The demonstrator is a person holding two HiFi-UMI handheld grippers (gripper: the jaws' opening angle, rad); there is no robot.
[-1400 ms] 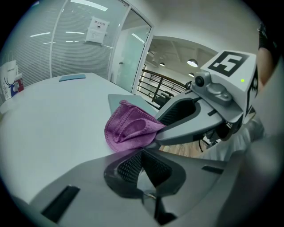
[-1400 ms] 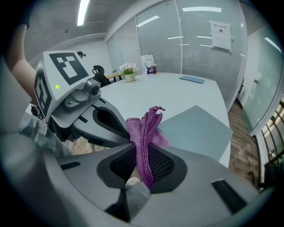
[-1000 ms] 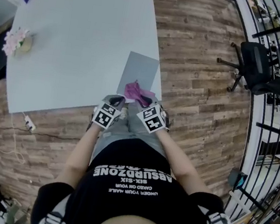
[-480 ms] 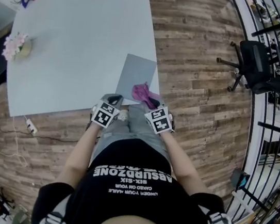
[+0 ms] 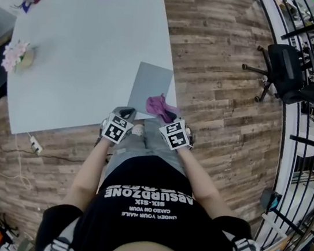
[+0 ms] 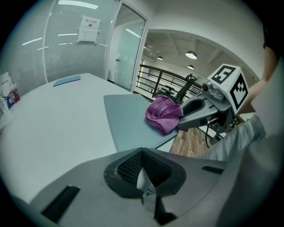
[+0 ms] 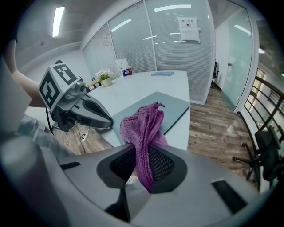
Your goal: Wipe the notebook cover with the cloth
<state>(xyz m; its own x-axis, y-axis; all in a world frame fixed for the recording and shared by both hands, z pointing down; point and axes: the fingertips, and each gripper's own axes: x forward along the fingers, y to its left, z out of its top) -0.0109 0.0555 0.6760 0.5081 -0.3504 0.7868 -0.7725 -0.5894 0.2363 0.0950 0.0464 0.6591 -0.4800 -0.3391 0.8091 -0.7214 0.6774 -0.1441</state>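
Just beyond your right gripper (image 7: 141, 175) tips: notebook (image 7: 174, 106), long axis pointing away. Right jaws pinch cloth (image 7: 142, 128); left gripper (image 6: 143, 179) closed, empty, farther.

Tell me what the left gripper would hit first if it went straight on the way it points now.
Most likely the notebook: the left gripper, jaws shut and empty, aims at its near end, left of the cloth held by the right gripper. Depth is hard to judge.
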